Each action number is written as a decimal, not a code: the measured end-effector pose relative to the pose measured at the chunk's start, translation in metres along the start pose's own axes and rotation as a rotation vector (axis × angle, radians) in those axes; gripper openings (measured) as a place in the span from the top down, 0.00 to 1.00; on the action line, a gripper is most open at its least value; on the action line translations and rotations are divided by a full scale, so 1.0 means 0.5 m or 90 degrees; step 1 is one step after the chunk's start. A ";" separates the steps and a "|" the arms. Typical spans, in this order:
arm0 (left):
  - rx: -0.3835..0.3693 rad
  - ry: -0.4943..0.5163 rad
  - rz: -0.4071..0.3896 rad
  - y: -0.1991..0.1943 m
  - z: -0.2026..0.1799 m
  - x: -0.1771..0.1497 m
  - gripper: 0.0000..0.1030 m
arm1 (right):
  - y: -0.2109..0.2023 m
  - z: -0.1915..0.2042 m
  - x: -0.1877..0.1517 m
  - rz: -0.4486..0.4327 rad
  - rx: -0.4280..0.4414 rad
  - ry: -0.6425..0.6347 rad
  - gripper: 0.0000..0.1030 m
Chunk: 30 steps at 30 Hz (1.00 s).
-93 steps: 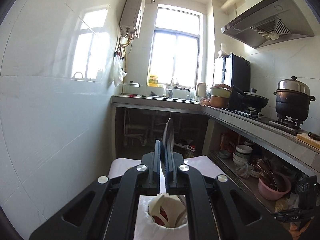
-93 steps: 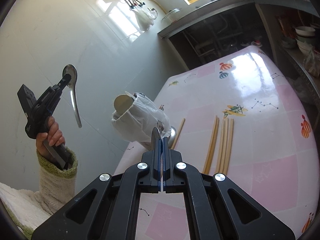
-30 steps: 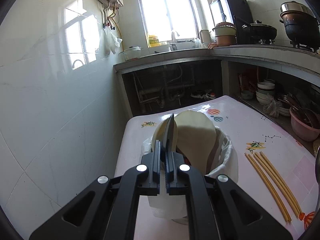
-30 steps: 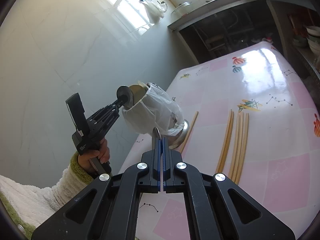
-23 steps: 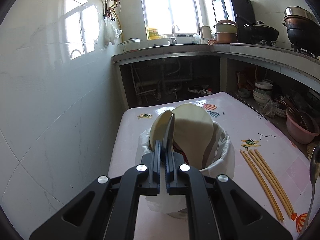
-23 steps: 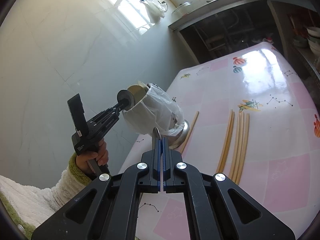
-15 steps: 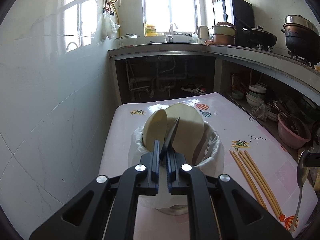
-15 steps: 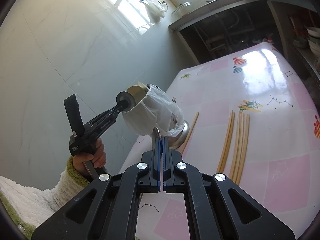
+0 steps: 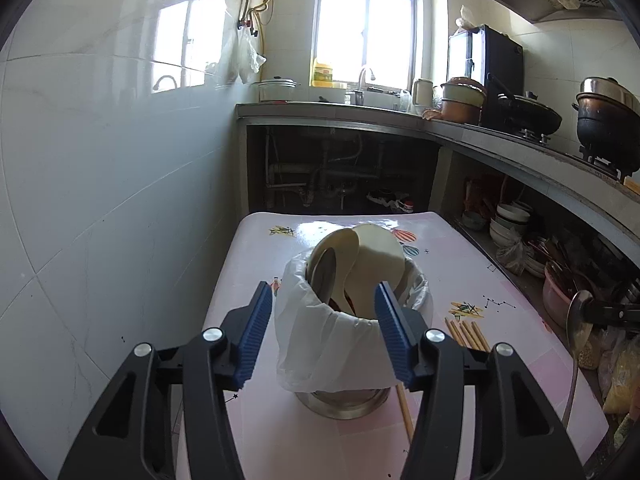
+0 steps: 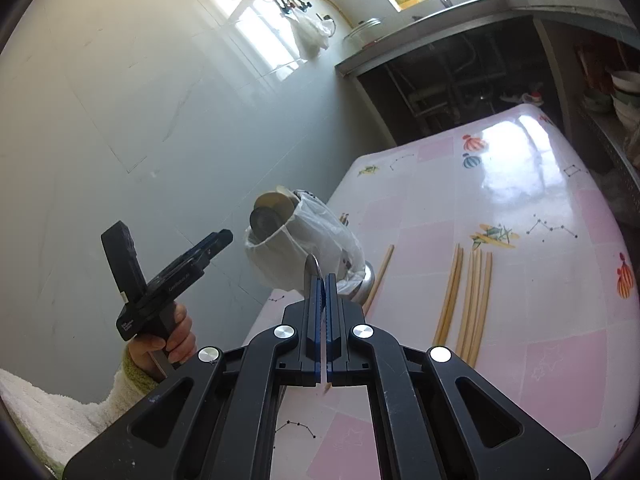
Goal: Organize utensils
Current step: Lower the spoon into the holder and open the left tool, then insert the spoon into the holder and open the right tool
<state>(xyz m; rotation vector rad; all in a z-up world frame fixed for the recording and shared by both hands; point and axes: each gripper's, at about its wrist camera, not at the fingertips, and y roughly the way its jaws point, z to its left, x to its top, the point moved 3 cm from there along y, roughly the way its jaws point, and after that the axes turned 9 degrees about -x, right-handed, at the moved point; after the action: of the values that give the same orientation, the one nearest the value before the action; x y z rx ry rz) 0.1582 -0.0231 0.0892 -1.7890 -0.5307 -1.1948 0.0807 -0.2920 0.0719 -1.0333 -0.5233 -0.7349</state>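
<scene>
A metal utensil holder point(image 9: 344, 344) wrapped in a white plastic bag stands on the pink table point(image 9: 256, 248). It holds cream ladles point(image 9: 378, 252) and a metal spoon point(image 9: 325, 276), bowl up. My left gripper point(image 9: 323, 292) hovers just short of the holder's rim; its jaws are opening and nothing is between the blue pads point(image 9: 256, 332). In the right wrist view the left gripper point(image 10: 224, 237) is clear of the holder point(image 10: 304, 236). My right gripper point(image 10: 320, 280) is shut on a second metal spoon point(image 10: 310, 267), seen edge-on. That spoon point(image 9: 578, 320) shows at the left view's right edge.
Several wooden chopsticks point(image 10: 468, 292) lie side by side right of the holder, and one more chopstick point(image 10: 380, 270) lies against its base. A tiled wall point(image 9: 100, 200) runs close along the table's left side. Counters with pots and shelves of bowls point(image 9: 508, 220) stand behind and right.
The left gripper's jaws parted and let go of the metal spoon, which now stands in the holder. The left gripper drew back a little. The right gripper kept still.
</scene>
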 end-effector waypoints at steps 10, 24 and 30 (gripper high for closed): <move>0.017 -0.059 -0.014 -0.030 0.030 -0.029 0.35 | -0.011 0.068 0.145 -0.071 0.011 -0.068 1.00; 0.032 -0.088 -0.027 -0.058 0.062 -0.054 0.24 | 0.088 0.198 0.302 -0.141 0.032 -0.142 1.00; 0.039 -0.090 -0.030 -0.063 0.074 -0.058 0.21 | 0.176 0.229 0.283 -0.136 -0.013 -0.202 1.00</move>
<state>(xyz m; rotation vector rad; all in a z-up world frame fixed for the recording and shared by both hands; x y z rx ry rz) 0.1404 0.0280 0.0721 -1.8258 -0.6886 -1.0772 0.2340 -0.2025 0.1689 -1.1317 -0.9122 -0.7688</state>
